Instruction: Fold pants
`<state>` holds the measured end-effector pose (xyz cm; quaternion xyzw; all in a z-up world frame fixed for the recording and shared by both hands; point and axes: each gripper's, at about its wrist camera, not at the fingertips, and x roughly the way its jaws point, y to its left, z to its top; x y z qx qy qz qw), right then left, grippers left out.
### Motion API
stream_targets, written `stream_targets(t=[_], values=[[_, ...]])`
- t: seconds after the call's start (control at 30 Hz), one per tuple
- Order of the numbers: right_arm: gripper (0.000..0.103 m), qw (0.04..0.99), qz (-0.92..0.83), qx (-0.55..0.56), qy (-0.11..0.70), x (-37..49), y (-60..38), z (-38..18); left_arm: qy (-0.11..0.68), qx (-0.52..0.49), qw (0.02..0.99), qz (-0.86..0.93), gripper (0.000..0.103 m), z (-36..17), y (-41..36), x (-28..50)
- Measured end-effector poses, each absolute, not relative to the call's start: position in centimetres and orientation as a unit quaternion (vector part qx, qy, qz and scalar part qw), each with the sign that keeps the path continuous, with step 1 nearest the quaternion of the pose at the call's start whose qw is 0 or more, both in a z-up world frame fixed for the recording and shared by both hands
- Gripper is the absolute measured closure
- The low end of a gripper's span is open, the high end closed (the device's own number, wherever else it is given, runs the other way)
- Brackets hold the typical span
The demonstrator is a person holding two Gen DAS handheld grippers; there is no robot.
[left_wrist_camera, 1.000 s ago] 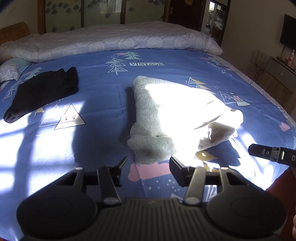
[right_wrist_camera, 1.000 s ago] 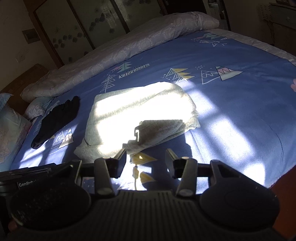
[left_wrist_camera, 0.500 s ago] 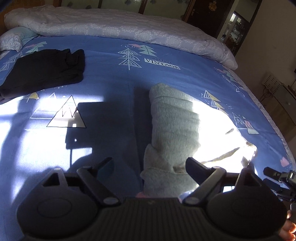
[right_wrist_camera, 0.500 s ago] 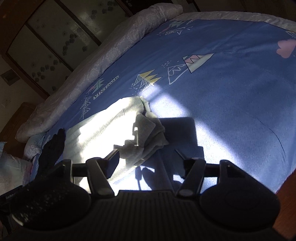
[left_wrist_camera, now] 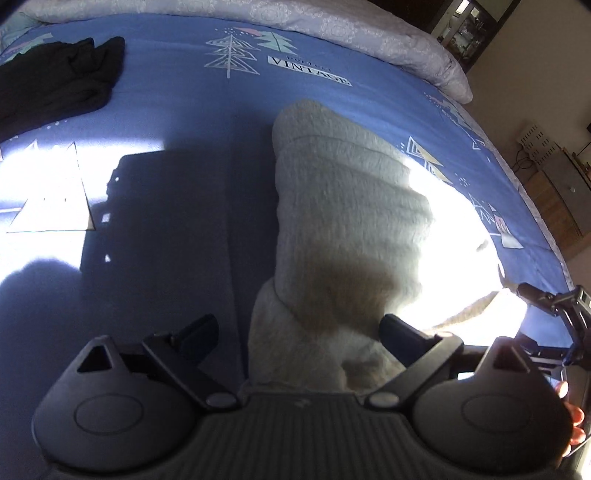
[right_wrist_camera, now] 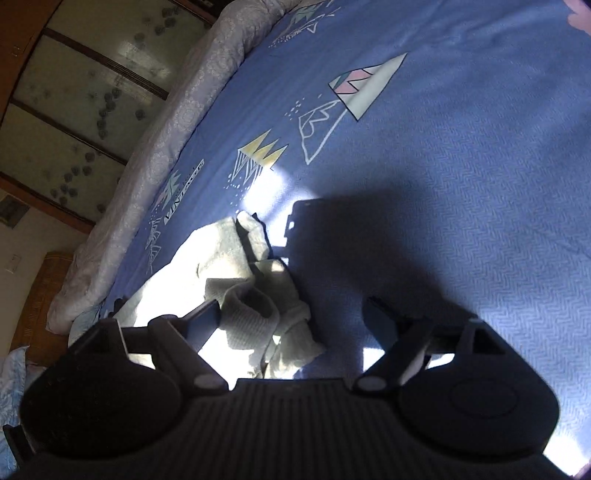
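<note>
1. A pair of light grey, fleecy knit pants lies folded into a thick bundle on a bed covered by a blue sheet printed with trees and triangles. Half of the bundle is in bright sunlight, half in shadow.
2. The left gripper, black plastic with two fingers, tilts steeply down over the near end of the pants. Its jaws are opening and already stand wide. The near edge of the bundle sits between the fingers, but neither finger presses on the cloth.
3. The right gripper, of the same build, points down at a gentler angle and is rolled so the bed looks tilted in its view. Its jaws are also opening, wide apart. A rumpled corner of the pants lies between them, nearer the left finger; whether that finger touches the cloth I cannot tell.
4. In the left wrist view the right gripper shows at the sunlit right edge of the pants.
5. A dark black garment lies crumpled on the sheet, well apart from the pants, to their far left.
6. A pale quilted duvet is bunched along the bed edge beyond the pants.
</note>
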<state>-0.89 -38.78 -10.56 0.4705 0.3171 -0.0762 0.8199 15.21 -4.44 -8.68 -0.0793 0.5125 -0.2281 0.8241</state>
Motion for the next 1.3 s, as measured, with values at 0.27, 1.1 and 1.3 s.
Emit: stream_targets(t=[0.27, 1.1, 1.3], values=[[0.051, 0.839, -0.035, 0.398, 0.368, 1.8, -34.1, -9.4, 0.51, -0.083, 0.818, -0.253, 0.068, -8.3, -4.7, 14.3], [0.045, 0.848, 0.072, 0.262, 0.456, -1.7, -20.3, -7.5, 0.502, -0.142, 0.838, -0.162, 0.059, -7.4, 11.1, 3.0], [0.035, 0.852, 0.059, 0.244, 0.459, -2.2, -19.6, -7.3, 0.499, -0.14, 0.842, -0.149, 0.048, -7.8, 11.2, 2.8]])
